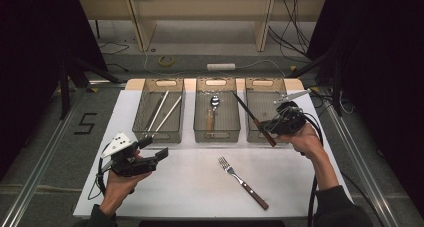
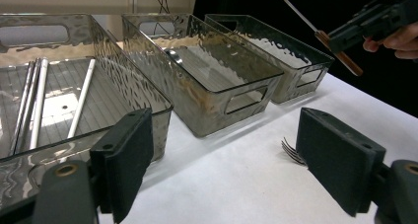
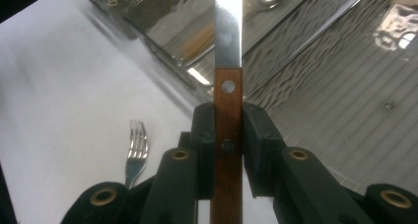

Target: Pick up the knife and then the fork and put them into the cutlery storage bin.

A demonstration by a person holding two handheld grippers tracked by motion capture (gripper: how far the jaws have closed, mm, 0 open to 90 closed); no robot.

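My right gripper (image 1: 268, 125) is shut on the wooden handle of a table knife (image 1: 244, 108). It holds the knife tilted over the front left corner of the right clear tray (image 1: 266, 81), blade pointing up and away. In the right gripper view the handle (image 3: 228, 110) sits clamped between both jaws, over the tray's ribbed floor (image 3: 345, 110). A fork (image 1: 243, 182) with a wooden handle lies on the white mat, tines toward the trays. My left gripper (image 1: 156, 147) hovers open and empty near the left tray's front corner; the fork's tines (image 2: 292, 151) peek out beside its right jaw.
Three clear trays stand in a row at the back of the white mat (image 1: 190, 187). The left tray (image 1: 159, 133) holds pale chopsticks (image 1: 162, 109). The middle tray (image 1: 216, 135) holds a spoon (image 1: 213, 104). Dark floor surrounds the table; shelving stands behind.
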